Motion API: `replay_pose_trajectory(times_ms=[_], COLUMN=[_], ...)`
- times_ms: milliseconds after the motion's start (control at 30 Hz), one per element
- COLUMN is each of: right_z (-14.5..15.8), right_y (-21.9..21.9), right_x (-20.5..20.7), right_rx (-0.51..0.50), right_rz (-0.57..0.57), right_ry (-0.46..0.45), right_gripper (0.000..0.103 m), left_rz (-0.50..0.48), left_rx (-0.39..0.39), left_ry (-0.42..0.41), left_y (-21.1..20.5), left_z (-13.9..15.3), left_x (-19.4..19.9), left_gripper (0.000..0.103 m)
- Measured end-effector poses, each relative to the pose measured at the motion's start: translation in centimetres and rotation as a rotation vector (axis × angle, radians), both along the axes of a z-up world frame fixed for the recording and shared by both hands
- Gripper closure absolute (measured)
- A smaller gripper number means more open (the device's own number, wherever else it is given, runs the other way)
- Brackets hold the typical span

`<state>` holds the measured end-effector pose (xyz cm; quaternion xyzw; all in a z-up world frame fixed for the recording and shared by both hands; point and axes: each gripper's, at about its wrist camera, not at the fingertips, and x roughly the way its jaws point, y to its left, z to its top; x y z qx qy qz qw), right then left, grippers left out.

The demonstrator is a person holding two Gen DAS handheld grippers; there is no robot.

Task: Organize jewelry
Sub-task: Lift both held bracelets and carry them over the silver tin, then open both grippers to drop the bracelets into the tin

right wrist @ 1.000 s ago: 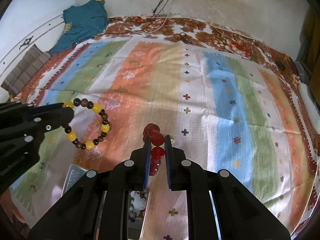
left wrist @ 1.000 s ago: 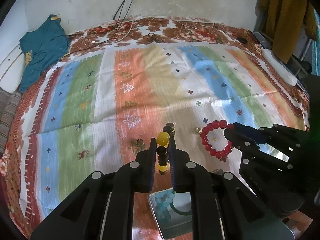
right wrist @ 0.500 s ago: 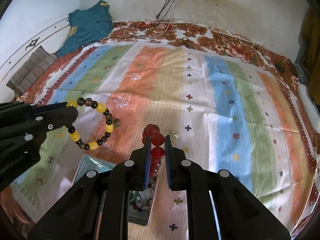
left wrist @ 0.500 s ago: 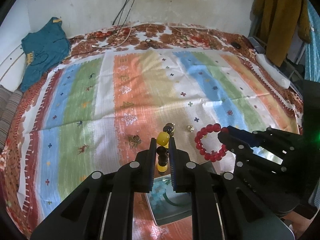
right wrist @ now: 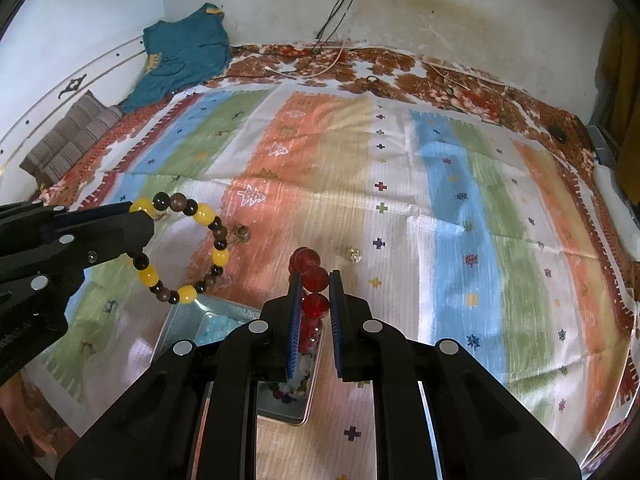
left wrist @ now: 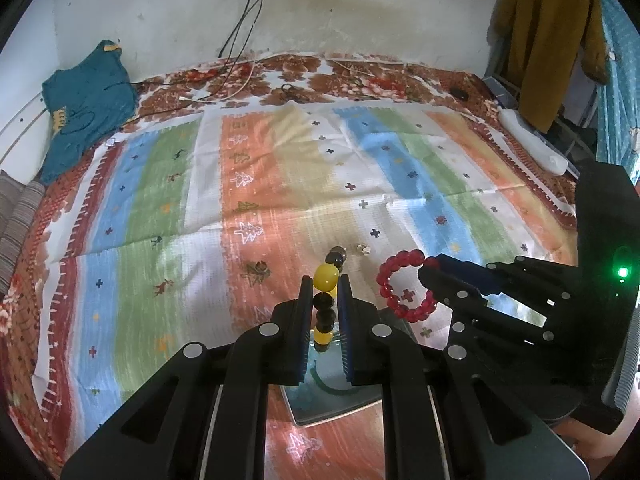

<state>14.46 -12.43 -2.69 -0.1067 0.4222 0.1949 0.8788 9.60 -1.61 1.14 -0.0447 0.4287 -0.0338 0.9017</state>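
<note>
Left gripper [left wrist: 325, 300]: jaws nearly closed, clamped on the yellow-and-brown bead bracelet [right wrist: 182, 248], which hangs as an open loop off the fingertips, clear of the cloth. Right gripper [right wrist: 312, 280]: likewise nearly closed, gripping the red bead bracelet [left wrist: 404, 286], its loop also hanging free.

Directly beneath and just behind both sets of fingertips sits the metal tin [right wrist: 188, 320], already holding pale blue beads and other pieces (contents partly hidden by the fingers). Ahead of the right gripper a small clear bead [right wrist: 354, 254] lies loose on the striped cloth [right wrist: 448, 184]; a brown ring-like bead [right wrist: 242, 232] lies just beyond the left gripper's bracelet.

Assessment: the step in hand appears to be carrying both bracelets to the tin. Recommended: centre each hanging loop over the tin's opening before lowering, release one side at a time so the loops do not tangle, and open only once the beads rest inside, not draped over the rim.
</note>
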Motion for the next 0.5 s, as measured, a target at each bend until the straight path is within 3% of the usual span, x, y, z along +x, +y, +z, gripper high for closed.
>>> replay_pose_trajectory(times_ms=[500], right_z=[-0.1], right_y=[-0.2], right_x=[-2.8], right_rx=[0.014], right_rz=[0.039], right_ry=[0.015], right_gripper=[0.089], left_rz=[-0.012], left_rx=[-0.015], left_ry=[-0.013], left_y=[-0.6], left_z=[0.2], left_x=[-3.0], left_gripper=[0.091])
